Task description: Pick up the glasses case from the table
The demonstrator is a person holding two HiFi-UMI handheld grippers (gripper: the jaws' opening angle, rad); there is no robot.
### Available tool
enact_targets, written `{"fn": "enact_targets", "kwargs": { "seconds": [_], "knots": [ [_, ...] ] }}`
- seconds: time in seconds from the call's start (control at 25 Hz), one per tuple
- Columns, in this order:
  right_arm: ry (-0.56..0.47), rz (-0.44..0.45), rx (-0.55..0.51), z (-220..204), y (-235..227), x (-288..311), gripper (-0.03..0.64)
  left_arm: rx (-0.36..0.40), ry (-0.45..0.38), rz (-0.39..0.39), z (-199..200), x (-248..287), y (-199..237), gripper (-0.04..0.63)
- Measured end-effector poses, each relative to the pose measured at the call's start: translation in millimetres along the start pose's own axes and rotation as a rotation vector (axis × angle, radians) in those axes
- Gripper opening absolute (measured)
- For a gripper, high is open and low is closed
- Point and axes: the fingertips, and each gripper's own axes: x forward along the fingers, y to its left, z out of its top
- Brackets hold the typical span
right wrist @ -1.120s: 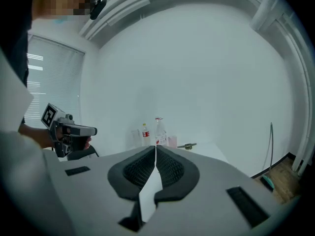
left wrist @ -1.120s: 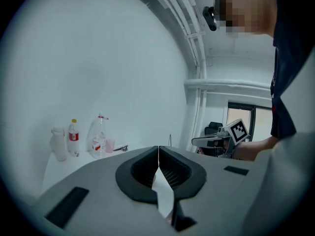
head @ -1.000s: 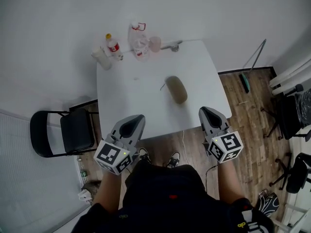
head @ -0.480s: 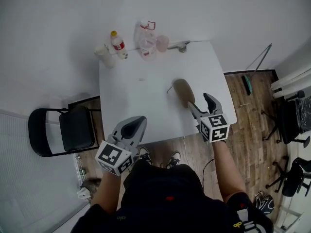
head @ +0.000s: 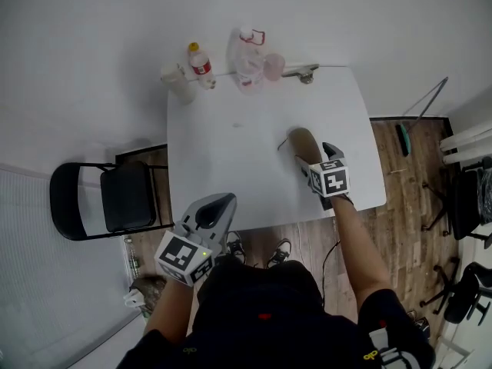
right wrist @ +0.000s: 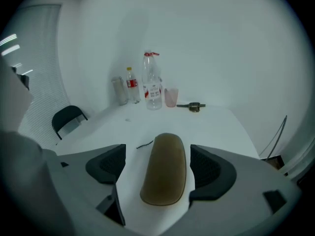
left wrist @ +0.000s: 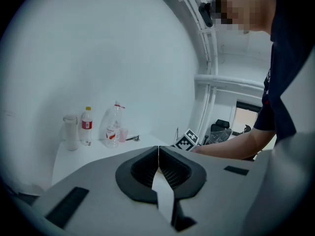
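Showing 1 glasses case (right wrist: 165, 173), 2 bottles (right wrist: 130, 90) (right wrist: 152, 88), poss 2 cups (right wrist: 171, 97) (right wrist: 118, 91)

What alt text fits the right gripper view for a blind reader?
The right gripper, jaws having just opened, straddles a brown glasses case on the white table without touching it. Bottles and a pink cup stand at the far edge.

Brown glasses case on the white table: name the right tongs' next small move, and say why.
Probably close the right tongs on the brown oval glasses case. Their jaws have just been opening and now stand apart on either side of it, not touching, while it lies flat on the white table.
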Motion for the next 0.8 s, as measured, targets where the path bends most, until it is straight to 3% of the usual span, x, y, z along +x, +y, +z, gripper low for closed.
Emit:
{"fn": "enact_targets", "kwargs": {
  "seconds": [0.4, 0.8],
  "knots": [
    [0.181, -0.028, 0.008, -31, -23, 68, 0.408, -0.035, 0.044, 0.013, -14, 6, 18, 0.021],
    [0.273, -0.011, 0.028, -45, -20, 94, 0.419, -0.053, 0.038, 0.035, -14, 2, 35, 0.021]
  ]
}}
